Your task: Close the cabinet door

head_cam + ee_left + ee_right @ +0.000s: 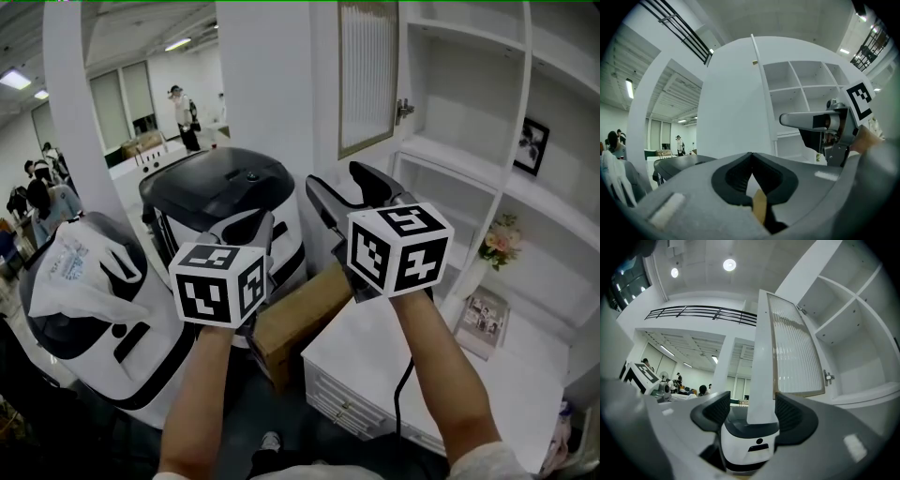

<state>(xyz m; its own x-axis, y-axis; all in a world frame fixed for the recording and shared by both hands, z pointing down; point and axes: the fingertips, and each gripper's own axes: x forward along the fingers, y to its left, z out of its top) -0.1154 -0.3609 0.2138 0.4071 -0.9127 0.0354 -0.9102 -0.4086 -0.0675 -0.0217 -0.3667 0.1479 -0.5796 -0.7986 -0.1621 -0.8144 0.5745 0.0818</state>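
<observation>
The cabinet door (367, 75), a white frame with ribbed glass, stands open, swung out from the white shelf cabinet (469, 103); its hinge (404, 110) shows on the right edge. My right gripper (337, 178) is below the door and apart from it, open, jaws pointing up, nothing between them. In the right gripper view the door (794, 348) rises above and beyond the open right gripper (752, 403). My left gripper (258, 225) sits lower left, shut and empty. In the left gripper view the left gripper (751, 157) has its pads together.
A black-and-white machine (220, 187) stands behind the grippers, a cardboard box (300, 314) beneath them. A white drawer unit (375, 366) lies under the right arm. Shelves hold a framed picture (532, 145), flowers (502, 239) and a booklet (483, 319). People stand far left.
</observation>
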